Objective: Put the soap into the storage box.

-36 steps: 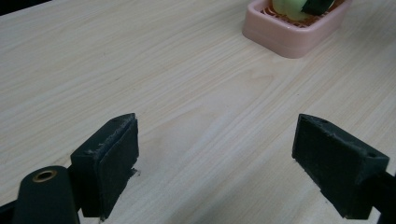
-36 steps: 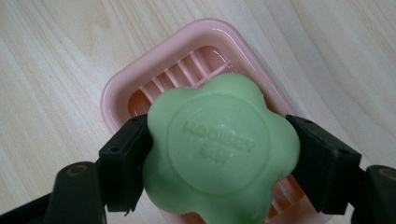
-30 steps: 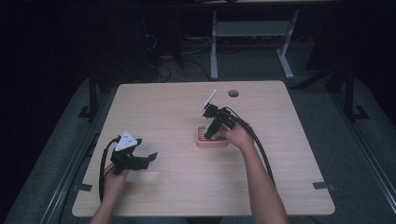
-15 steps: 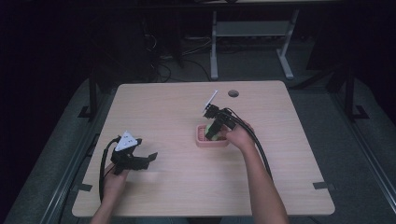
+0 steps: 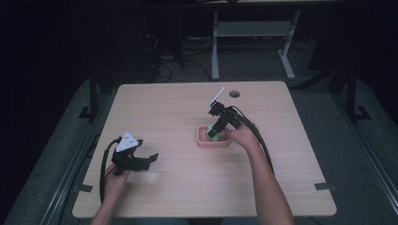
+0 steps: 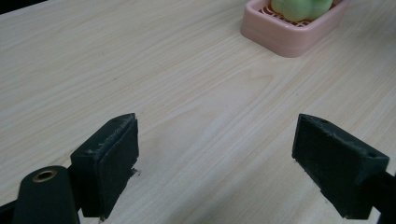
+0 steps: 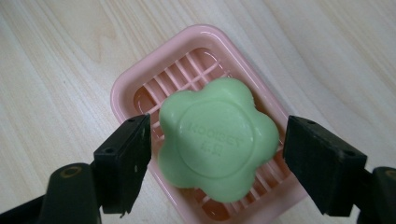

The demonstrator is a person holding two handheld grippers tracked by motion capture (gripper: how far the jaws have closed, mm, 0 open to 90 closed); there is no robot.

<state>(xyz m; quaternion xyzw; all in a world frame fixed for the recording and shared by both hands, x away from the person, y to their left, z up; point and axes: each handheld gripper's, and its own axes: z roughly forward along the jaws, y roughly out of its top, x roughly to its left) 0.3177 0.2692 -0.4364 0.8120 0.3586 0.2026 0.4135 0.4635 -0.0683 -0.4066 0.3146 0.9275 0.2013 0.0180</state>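
Green soap (image 7: 218, 140) in the pink dish (image 7: 135, 88) lies between the right gripper's (image 7: 215, 161) released jaws.

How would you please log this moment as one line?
right claw: open, straddling green soap in pink dish | left claw: open, over bare table

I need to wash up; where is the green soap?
In the right gripper view the green soap lies in the pink soap dish, right of table centre, between the right gripper's open jaws.
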